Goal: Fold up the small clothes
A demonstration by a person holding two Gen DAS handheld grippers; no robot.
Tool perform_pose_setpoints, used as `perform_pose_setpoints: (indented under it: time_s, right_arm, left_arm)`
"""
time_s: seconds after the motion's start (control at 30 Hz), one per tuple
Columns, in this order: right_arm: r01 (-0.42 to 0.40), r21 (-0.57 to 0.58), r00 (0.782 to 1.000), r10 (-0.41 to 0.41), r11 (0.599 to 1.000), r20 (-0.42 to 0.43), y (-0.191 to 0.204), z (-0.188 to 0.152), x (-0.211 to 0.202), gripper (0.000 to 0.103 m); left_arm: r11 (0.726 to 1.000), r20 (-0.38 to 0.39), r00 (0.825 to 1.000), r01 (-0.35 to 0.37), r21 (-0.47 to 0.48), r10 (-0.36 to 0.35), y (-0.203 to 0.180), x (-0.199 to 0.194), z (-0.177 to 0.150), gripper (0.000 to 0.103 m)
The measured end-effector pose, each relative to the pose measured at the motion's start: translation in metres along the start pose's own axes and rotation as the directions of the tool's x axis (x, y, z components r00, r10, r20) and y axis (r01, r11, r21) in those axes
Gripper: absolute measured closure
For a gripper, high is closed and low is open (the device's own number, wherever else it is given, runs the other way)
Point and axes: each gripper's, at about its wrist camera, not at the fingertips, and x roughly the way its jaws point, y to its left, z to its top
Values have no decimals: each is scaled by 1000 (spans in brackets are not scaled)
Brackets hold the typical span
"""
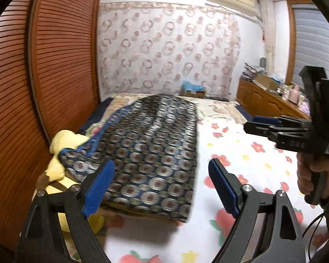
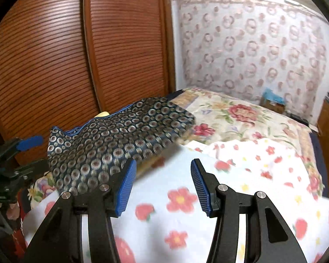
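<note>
Patterned garment [image 1: 151, 149] lies just beyond both grippers' wide-apart, empty fingers [image 1: 99, 186], on the bed [image 1: 241, 166].

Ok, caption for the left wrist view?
Open left gripper over a patterned dark garment on the floral bedsheet.

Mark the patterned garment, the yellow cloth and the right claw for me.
patterned garment [image 1: 151, 153], left wrist view, middle of its top face
yellow cloth [image 1: 64, 139], left wrist view, upper bunched part
right claw [image 2: 163, 184], right wrist view, midway between fingertips
</note>
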Motion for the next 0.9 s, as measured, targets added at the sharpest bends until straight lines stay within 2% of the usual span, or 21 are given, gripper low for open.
perform_pose_setpoints:
  time_s: [0.1, 0.43, 0.7, 0.9]
  right_arm:
    - [37, 23, 999, -37, 999, 4, 5, -19, -26, 48]
    - [147, 101, 987, -152, 984, 51, 21, -64, -117, 20]
    - [226, 182, 967, -244, 957, 80, 35, -91, -163, 19]
    - [291, 227, 938, -323, 930, 124, 53, -93, -198, 19]
  left_arm:
    - [999, -6, 999, 38, 18, -37, -18, -1, -3, 15]
    - [991, -19, 993, 118, 57, -117, -68, -18, -14, 15]
    - [987, -25, 990, 141, 80, -140, -97, -28, -15, 15]
    - [984, 9, 991, 130, 118, -132, -118, -43, 0, 15]
